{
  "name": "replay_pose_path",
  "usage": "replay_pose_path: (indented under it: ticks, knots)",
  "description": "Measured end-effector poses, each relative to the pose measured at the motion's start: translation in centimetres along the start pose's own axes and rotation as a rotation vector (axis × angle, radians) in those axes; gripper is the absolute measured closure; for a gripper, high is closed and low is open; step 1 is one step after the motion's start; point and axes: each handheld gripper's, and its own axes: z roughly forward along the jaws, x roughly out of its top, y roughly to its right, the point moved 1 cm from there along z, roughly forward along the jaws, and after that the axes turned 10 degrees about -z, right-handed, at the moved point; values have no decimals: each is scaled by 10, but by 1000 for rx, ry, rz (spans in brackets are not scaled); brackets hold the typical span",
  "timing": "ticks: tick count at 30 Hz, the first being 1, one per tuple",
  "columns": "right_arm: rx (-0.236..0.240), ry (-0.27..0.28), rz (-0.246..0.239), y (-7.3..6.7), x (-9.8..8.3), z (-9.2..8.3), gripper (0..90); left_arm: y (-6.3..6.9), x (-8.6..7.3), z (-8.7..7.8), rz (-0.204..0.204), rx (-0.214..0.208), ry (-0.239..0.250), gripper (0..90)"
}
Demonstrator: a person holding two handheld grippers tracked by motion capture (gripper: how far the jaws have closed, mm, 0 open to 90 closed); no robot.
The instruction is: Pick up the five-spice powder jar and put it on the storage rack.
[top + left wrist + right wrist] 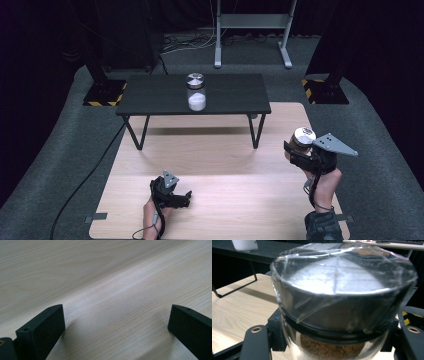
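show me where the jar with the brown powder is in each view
High view: the brown-powder jar is at the right, clamped in the right gripper above the light wooden table.
Right gripper view: the jar sits close up in the middle, its silver lid facing the camera.
Left gripper view: not in it.
Shared landmark: the light wooden table.

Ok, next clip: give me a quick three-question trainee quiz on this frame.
1. True or false: the left gripper holds a jar.
2. What fills the jar in the right gripper: A white powder, B brown powder, C water?
3. Where does the white-filled jar stand?

Key: 1 false, its jaws are open over the light table. 2 B. 3 On the black table, upright, beyond the light one.
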Motion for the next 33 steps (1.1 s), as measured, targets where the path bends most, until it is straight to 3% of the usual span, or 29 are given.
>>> replay_pose_path:
  ticks: [33]
  knots:
    - [97, 43, -34, 16, 52, 35, 294, -1, 0, 0, 3, -6, -1, 11]
